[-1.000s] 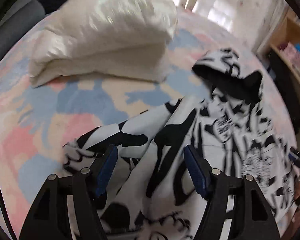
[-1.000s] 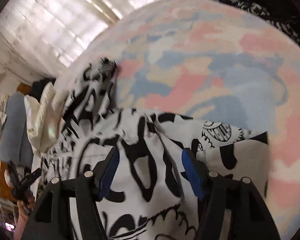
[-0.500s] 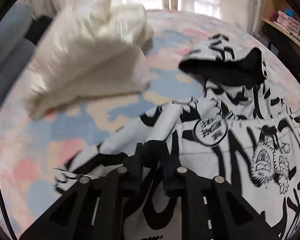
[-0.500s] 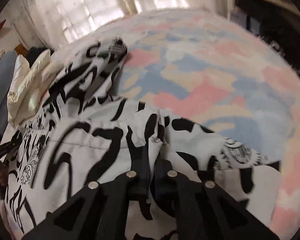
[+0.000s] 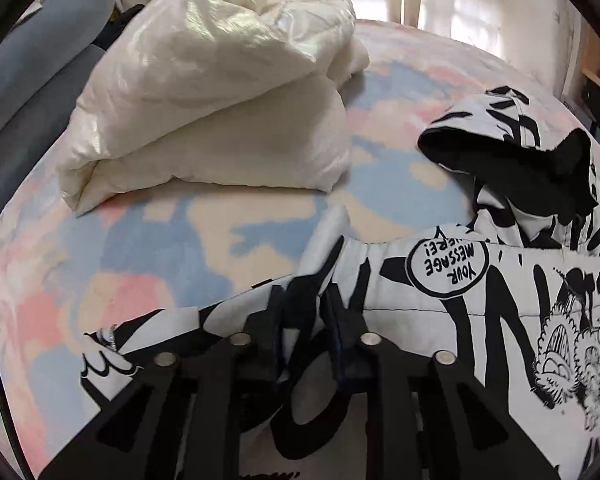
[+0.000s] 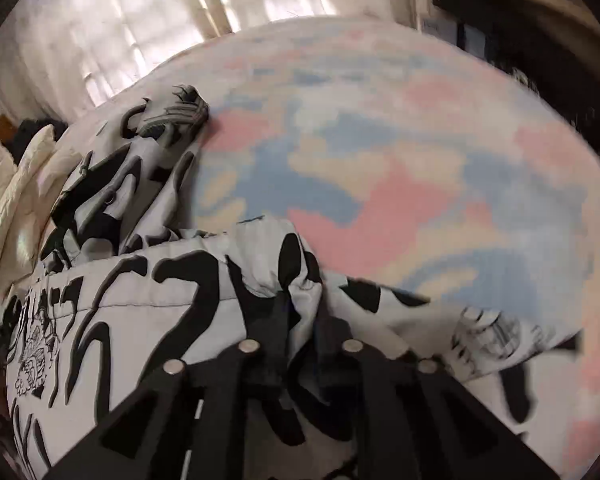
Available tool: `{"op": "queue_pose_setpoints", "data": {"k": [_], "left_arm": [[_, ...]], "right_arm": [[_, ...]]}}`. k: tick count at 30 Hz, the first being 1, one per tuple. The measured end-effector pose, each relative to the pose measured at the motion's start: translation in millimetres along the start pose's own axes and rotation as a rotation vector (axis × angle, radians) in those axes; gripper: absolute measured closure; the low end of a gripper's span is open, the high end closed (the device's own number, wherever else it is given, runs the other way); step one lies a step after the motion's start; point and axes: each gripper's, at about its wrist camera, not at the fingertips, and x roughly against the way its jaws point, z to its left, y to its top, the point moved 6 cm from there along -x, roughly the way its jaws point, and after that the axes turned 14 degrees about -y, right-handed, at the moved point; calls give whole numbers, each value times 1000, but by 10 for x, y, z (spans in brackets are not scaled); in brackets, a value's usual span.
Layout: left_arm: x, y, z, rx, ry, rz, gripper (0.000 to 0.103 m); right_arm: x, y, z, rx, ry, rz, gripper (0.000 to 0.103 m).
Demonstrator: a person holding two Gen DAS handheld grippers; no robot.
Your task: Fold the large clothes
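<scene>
A black-and-white comic-print hoodie (image 5: 480, 292) lies spread on the bed, its hood (image 5: 512, 160) at the far right and one sleeve (image 5: 148, 332) trailing left. My left gripper (image 5: 306, 304) pinches a raised fold of the hoodie near the shoulder; its jaws are opening slightly, with fabric still pressed between the pads. In the right wrist view the hoodie (image 6: 140, 288) fills the lower left and its other sleeve (image 6: 488, 336) trails right. My right gripper (image 6: 302, 312) holds a bunched fold there, its jaws also easing open on the cloth.
A folded cream puffy jacket (image 5: 220, 100) sits at the back left of the bed and shows as the cream jacket (image 6: 12, 184) at the left edge. The pastel patterned bed cover (image 6: 380, 160) stretches to the right. A grey-blue cushion (image 5: 32, 60) lies far left, wooden shelves (image 5: 596, 76) far right.
Both grippers stood open over the hoodie, then closed on folds of it. Both have moved forward, and the pinched fabric now stands up as ridges.
</scene>
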Motion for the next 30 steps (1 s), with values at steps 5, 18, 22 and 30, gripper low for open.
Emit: {"op": "queue_pose_setpoints", "data": {"k": [5, 18, 22, 30], "left_arm": [[314, 39, 98, 2, -5, -33, 63], [-33, 104, -232, -93, 48, -6, 94], [-36, 145, 12, -26, -49, -15, 97], [315, 34, -11, 25, -123, 25, 89]], "right_arm": [[255, 24, -93, -48, -8, 23, 79], [273, -19, 898, 65, 40, -50, 62], [106, 40, 309, -8, 28, -53, 103], [451, -70, -275, -60, -6, -17, 90]]}}
